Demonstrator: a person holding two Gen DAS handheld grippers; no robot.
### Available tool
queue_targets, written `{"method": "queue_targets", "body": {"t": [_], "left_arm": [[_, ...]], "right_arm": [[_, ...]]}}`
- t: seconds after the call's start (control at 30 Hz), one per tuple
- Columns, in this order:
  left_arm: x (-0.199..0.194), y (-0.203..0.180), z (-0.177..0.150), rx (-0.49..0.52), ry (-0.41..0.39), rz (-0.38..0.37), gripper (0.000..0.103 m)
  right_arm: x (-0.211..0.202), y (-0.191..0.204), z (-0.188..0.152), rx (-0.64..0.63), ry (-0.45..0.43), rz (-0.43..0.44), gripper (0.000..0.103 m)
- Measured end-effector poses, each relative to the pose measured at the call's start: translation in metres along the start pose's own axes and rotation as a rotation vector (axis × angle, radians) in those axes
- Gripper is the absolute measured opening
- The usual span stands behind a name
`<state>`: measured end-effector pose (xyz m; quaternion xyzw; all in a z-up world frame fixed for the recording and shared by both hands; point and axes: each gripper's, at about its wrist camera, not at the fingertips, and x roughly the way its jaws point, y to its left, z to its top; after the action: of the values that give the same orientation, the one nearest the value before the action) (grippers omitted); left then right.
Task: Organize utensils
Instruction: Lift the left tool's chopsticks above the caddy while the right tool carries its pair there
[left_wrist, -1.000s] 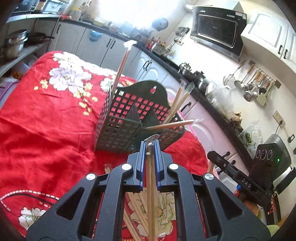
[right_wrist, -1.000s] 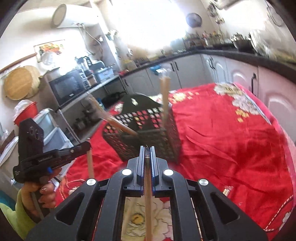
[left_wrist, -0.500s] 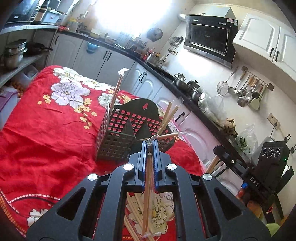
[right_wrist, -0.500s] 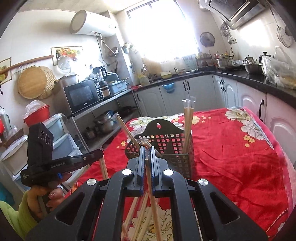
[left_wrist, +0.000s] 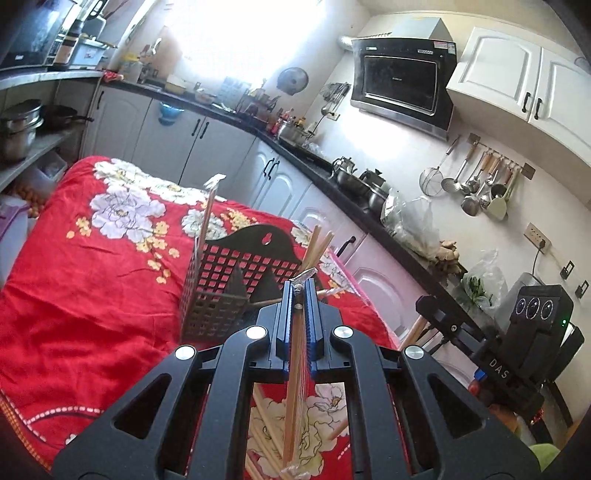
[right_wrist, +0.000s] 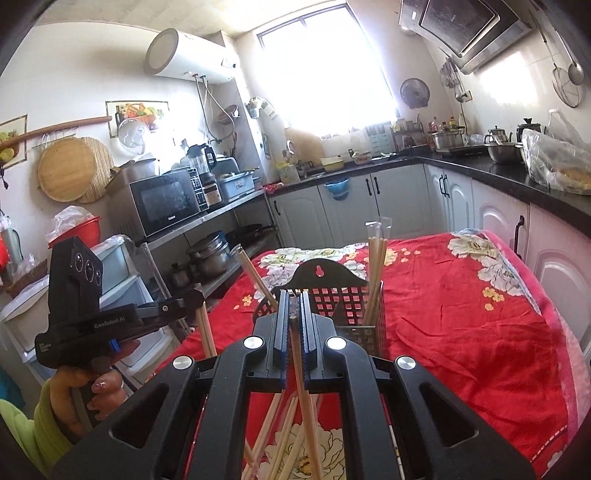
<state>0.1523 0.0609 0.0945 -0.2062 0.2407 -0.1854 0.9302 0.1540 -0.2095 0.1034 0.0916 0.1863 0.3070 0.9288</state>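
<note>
A black perforated utensil basket (left_wrist: 236, 284) stands on the red floral cloth (left_wrist: 92, 280); it also shows in the right wrist view (right_wrist: 343, 310). Several wrapped chopstick pairs lean in it (right_wrist: 375, 266). My left gripper (left_wrist: 300, 286) is shut on a wrapped chopstick pair (left_wrist: 291, 406), held above and short of the basket. My right gripper (right_wrist: 293, 297) is shut on another chopstick pair (right_wrist: 306, 398), also short of the basket. Loose chopsticks (right_wrist: 280, 439) lie on the cloth below both grippers.
The other hand-held gripper shows at the right of the left wrist view (left_wrist: 517, 350) and at the left of the right wrist view (right_wrist: 96, 314). Kitchen cabinets and a counter (right_wrist: 498, 173) run behind the table. A microwave (right_wrist: 166, 203) sits on a shelf at left.
Both grippers have lifted and pulled back from the basket, each still holding its chopstick pair. The basket now looks smaller and lower in both views.
</note>
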Motion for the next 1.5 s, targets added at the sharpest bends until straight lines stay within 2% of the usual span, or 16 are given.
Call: {"method": "queue_targets", "body": {"t": [0.87,1.5], "left_arm": [[0.006,-0.041,0.047,0.119,-0.07,-0.052,0.003],[-0.008,-0.041,0.107,0.165,-0.206,0.023,0.003]], "right_arm": [[-0.02,-0.002,0.037,-0.035,-0.108,-0.044,0.006],[-0.009,0.004,0.085,-0.072,-0.205,-0.04,0.006]]}}
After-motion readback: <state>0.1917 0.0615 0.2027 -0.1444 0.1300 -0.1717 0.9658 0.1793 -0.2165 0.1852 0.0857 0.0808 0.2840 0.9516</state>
